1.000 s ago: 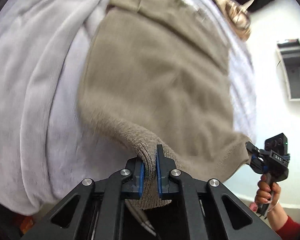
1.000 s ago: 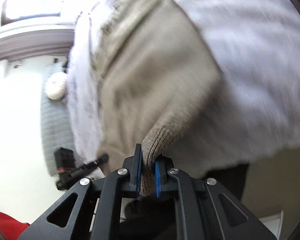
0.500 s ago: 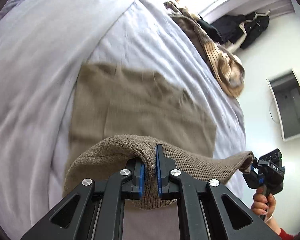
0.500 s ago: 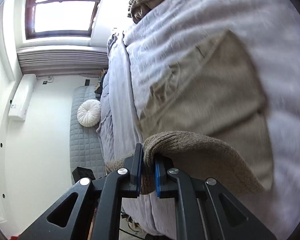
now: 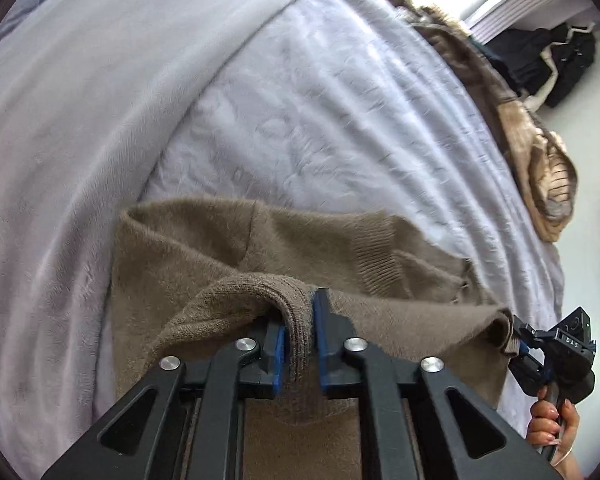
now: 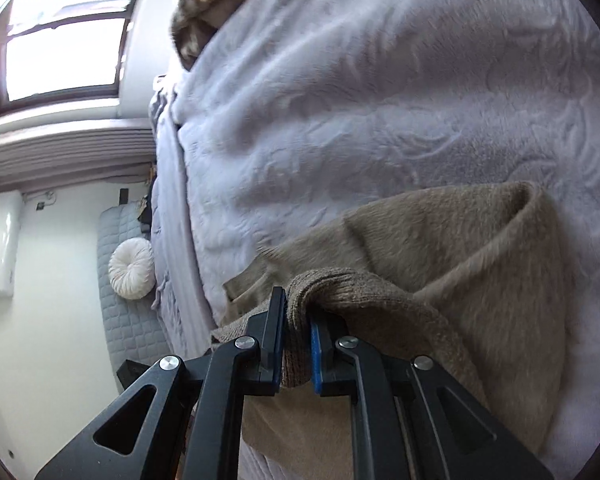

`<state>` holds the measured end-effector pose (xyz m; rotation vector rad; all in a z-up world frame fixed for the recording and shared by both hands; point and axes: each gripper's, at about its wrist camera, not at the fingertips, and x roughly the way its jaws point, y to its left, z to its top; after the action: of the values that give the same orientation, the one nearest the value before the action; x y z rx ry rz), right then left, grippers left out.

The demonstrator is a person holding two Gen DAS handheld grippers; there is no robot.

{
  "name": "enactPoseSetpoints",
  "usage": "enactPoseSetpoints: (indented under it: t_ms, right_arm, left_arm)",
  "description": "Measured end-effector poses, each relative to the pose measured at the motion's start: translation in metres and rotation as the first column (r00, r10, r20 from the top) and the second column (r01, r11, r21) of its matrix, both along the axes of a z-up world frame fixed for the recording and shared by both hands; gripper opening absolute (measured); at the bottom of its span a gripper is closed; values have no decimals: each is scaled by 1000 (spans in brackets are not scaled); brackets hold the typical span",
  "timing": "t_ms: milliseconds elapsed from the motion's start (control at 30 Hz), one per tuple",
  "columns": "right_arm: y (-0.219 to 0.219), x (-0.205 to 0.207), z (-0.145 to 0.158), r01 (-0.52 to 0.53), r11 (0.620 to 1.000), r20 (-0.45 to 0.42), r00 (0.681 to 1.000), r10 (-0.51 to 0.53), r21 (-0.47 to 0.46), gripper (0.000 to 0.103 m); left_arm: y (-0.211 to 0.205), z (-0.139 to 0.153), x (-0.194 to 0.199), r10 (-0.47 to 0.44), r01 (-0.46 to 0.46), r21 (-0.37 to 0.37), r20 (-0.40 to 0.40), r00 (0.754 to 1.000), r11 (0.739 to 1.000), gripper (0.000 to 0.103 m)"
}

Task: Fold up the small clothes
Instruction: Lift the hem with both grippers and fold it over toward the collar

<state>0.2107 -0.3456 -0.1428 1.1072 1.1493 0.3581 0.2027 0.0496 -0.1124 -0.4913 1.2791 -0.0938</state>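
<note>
Now carried forward over the bed [image 5: 300, 92], ribbed hem doubling across the brown sweater [image 5: 204, 240] lying flat beneath. Left gripper [image 5: 300, 344] and right gripper [image 6: 298, 344] angling downward, each pinching a hem corner while easing open — knit between the pads. Leaving plenty of bare blanket beyond — clothes pile [image 5: 540, 152] heaped along the far edge.

The brown sweater [image 5: 228, 240] hem is hidden between each tool's pads and cut off below.
</note>
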Motion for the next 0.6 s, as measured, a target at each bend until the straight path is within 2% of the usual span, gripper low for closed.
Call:
enactPoseSetpoints:
  t_ms: [67,100,133,167,200,300,400,533,567,600]
  right_arm:
    - [-3,4,-9,17,1000,-34,999,-17,17,18]
    - [-4,3,-9,23,999,-35,999,-22,26,23]
    - [-7,2,-5,31,999,-22,999,-30,32,41]
    - [-10,-1,3,36,999,1,999,-36,25,50]
    - [-12,-3,9,39,999,18,999,-39,17,54]
    - [-19,-9,32,21,999,76,997,-18,-36,54]
    - [-21,-14,48,-13,997,113,993,21,-72,39]
    - [-12,-14,49,-73,990,111,990,86,-118,39]
    - [-10,-12,45,-75,990,97,992,86,-119,39]
    - [-10,-13,41,-68,991,84,993,78,-114,39]
  left_arm:
    - [3,4,-4,6,-6,-5,3,1000,1000,16]
    - [5,12,-8,4,-4,-9,18,1000,1000,16]
    - [6,22,-13,-2,2,-10,37,999,1000,16]
    - [6,28,-16,-7,8,-9,47,999,1000,16]
    - [7,37,-21,-18,18,-5,62,998,1000,16]
    - [7,58,-30,-44,44,1,89,995,999,16]
    - [3,66,-29,-74,73,13,94,993,997,16]
    - [-7,63,-18,-86,84,37,57,995,996,18]
    - [-8,63,-18,-87,85,44,52,995,995,25]
    - [-11,63,-17,-85,82,55,56,995,995,49]
